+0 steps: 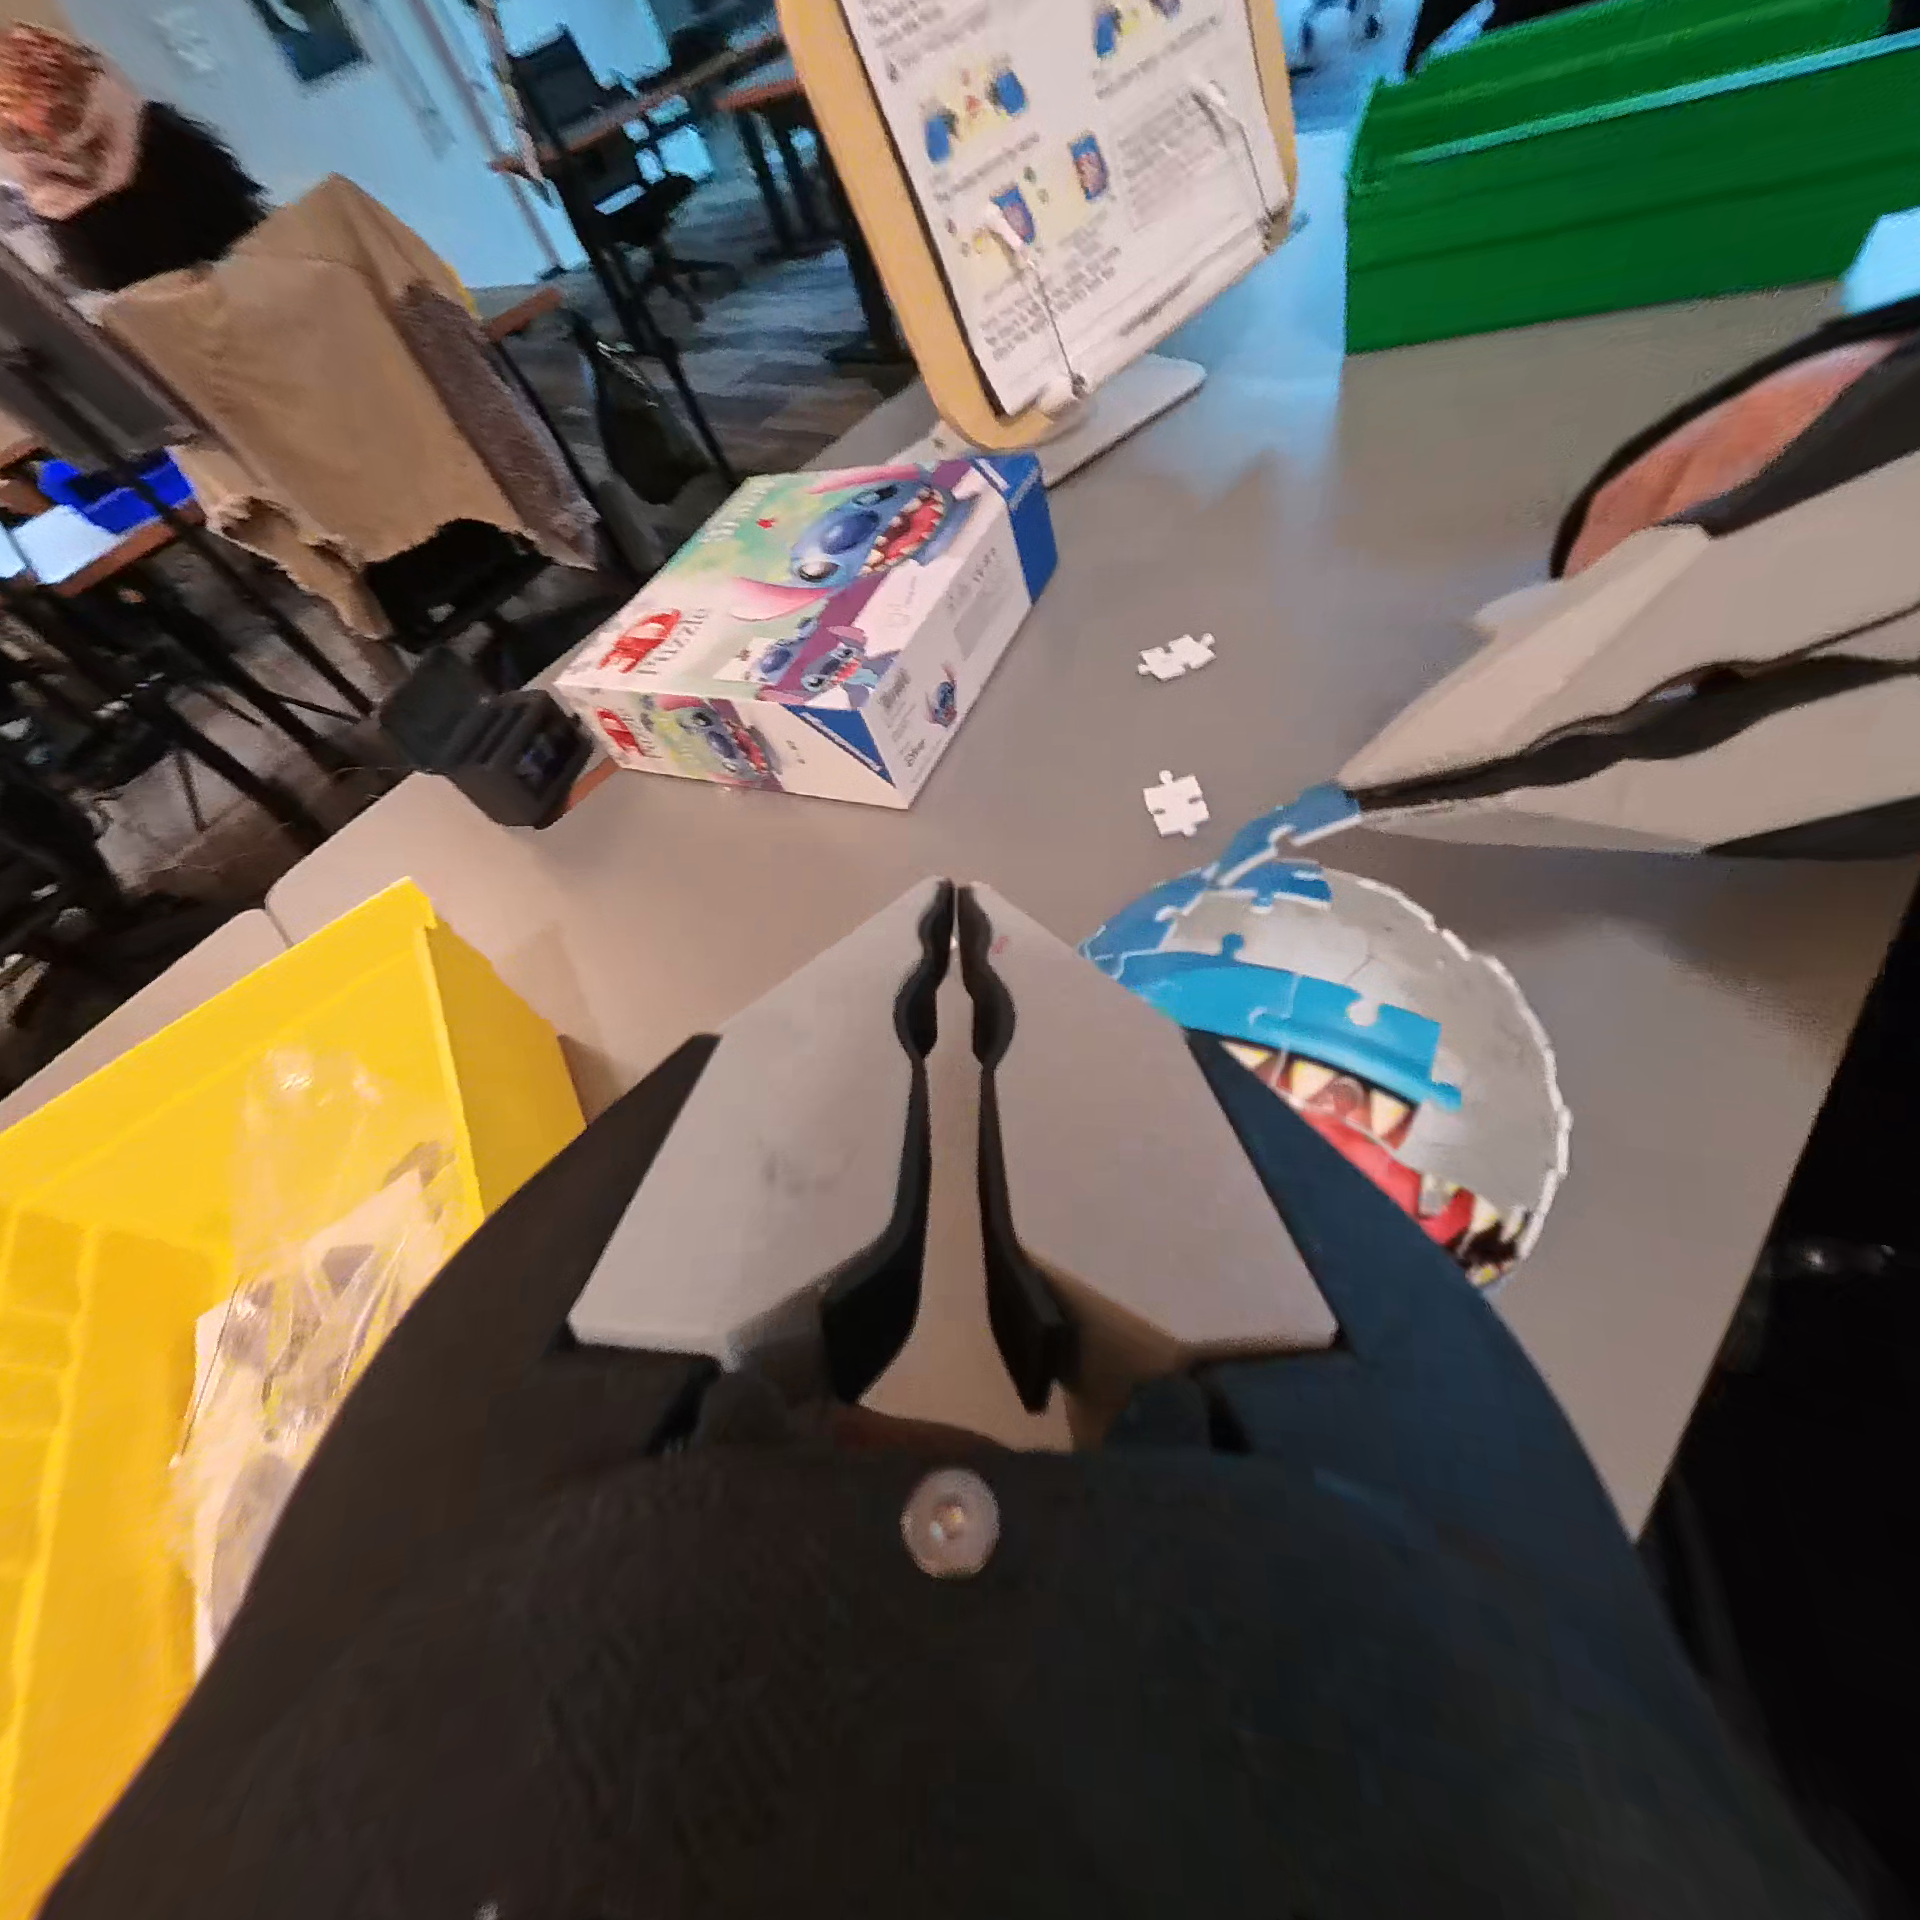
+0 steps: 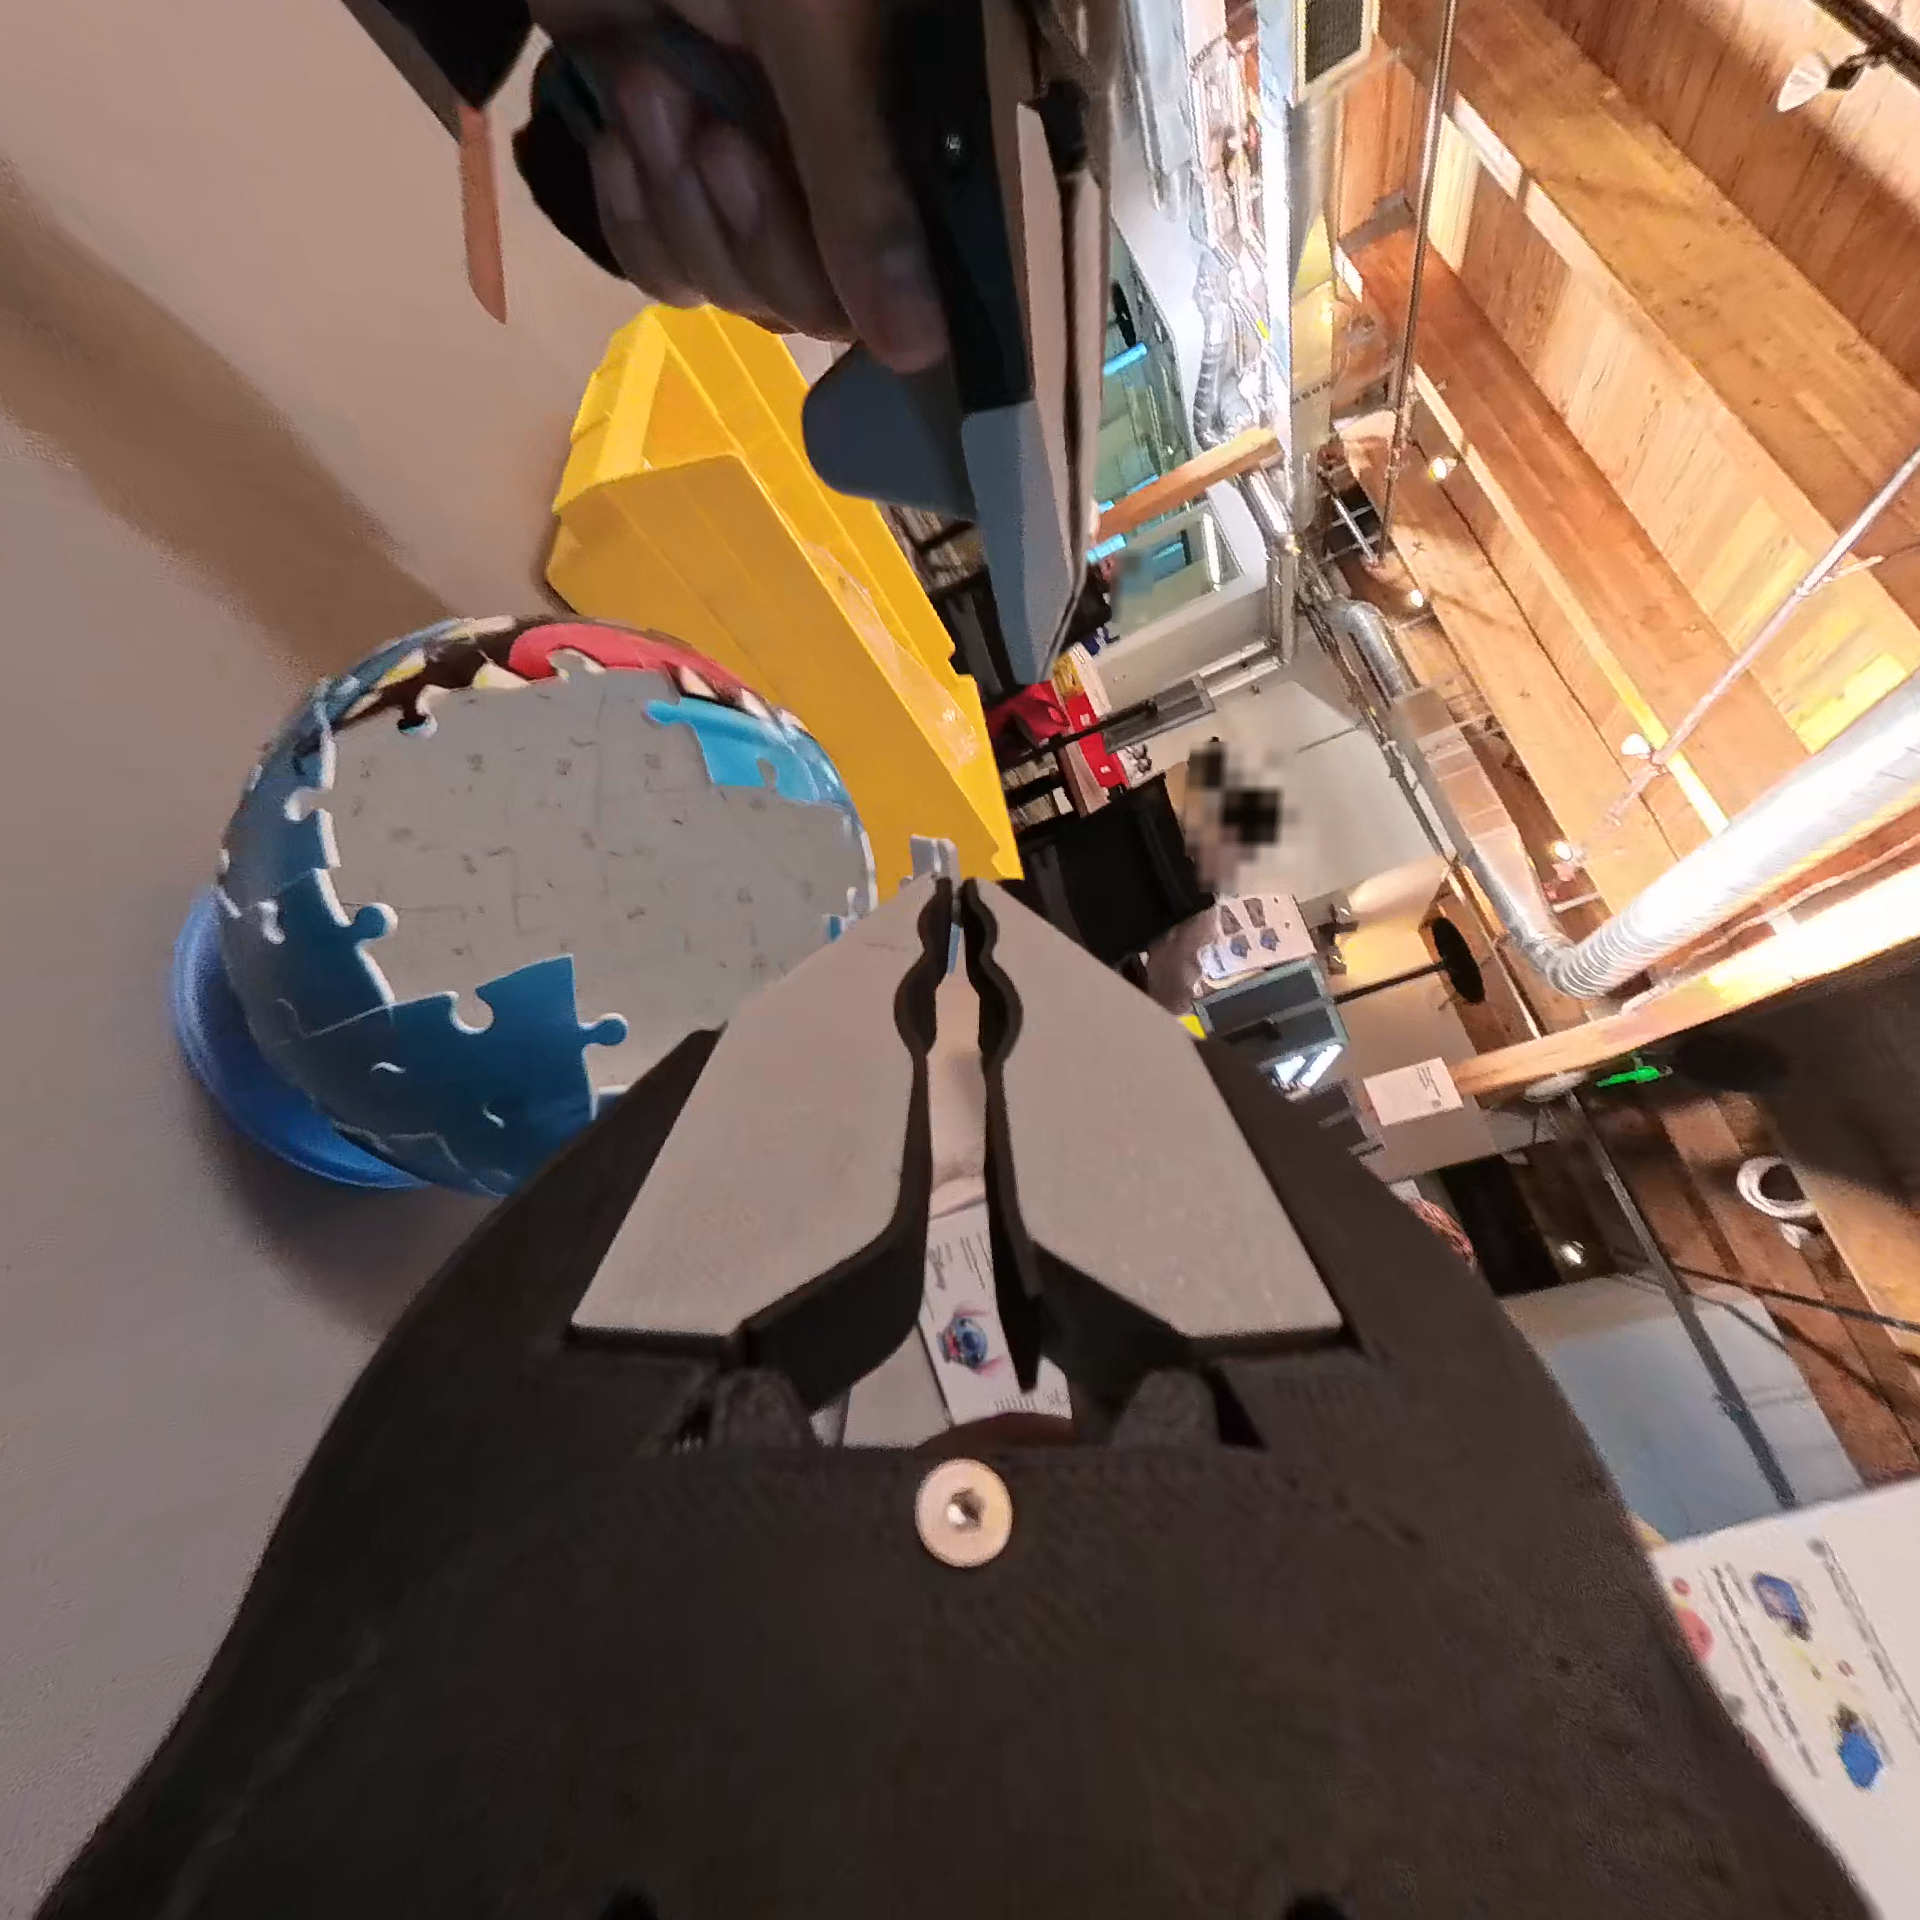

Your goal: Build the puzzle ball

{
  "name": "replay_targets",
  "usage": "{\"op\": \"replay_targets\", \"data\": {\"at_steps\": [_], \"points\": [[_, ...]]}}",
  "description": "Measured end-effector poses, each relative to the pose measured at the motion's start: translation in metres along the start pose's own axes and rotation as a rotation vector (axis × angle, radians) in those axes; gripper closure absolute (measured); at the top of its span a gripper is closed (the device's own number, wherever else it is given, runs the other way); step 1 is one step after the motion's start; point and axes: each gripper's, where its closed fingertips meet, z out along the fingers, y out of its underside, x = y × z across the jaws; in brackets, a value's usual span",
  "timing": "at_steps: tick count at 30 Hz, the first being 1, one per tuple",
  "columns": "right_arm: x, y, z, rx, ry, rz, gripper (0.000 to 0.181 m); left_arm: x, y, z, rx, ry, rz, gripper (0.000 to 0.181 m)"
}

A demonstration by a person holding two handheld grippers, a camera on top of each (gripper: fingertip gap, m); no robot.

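Observation:
The partly built puzzle ball (image 1: 1351, 997) stands on the grey table (image 1: 1351, 520), open side showing grey piece backs, with blue pieces and a toothed mouth. In the right wrist view the ball (image 2: 520, 883) sits on a blue ring stand (image 2: 239, 1049). My right gripper (image 2: 956, 896) is shut on a blue puzzle piece (image 2: 933, 860) at the ball's upper rim. It also shows in the left wrist view (image 1: 1351, 798) with the piece (image 1: 1314, 812). My left gripper (image 1: 954, 896) is shut just left of the ball, with nothing showing between its tips. It hangs above in the right wrist view (image 2: 1039, 665).
Two loose white-backed pieces (image 1: 1176, 657) (image 1: 1176, 802) lie beyond the ball. The puzzle box (image 1: 831, 634) lies farther left. A yellow bin (image 1: 208, 1195) with plastic bags stands at the left. An instruction sheet on a stand (image 1: 1070, 187) and a green box (image 1: 1610, 177) stand at the back. My hands' fingertips stand some 8 cm from each other.

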Motion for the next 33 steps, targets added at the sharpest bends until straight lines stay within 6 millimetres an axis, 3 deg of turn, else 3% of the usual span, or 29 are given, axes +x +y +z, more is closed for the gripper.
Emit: {"op": "replay_targets", "data": {"at_steps": [5, 9, 11, 16, 22, 33], "points": [[0.007, 0.002, -0.001, -0.015, 0.020, 0.051, 0.181, 0.004, 0.034, 0.003, -0.075, 0.152, 0.034, 0.166], [0.008, 0.011, -0.002, 0.005, -0.067, 0.159, 0.181, 0.026, 0.052, -0.017, -0.035, 0.431, 0.038, 0.111], [0.009, 0.013, -0.002, 0.032, -0.127, 0.259, 0.181, 0.033, 0.055, -0.022, 0.012, 0.499, 0.077, 0.101], [0.019, 0.012, 0.000, 0.063, -0.168, 0.383, 0.181, 0.044, 0.065, -0.010, -0.010, 0.593, 0.034, 0.096], [0.013, 0.000, 0.001, 0.089, -0.145, 0.277, 0.181, 0.056, 0.071, -0.011, -0.041, 0.587, 0.018, 0.101], [0.012, 0.005, 0.002, 0.118, -0.190, 0.221, 0.181, 0.076, 0.072, -0.022, -0.065, 0.456, -0.041, 0.097]]}}
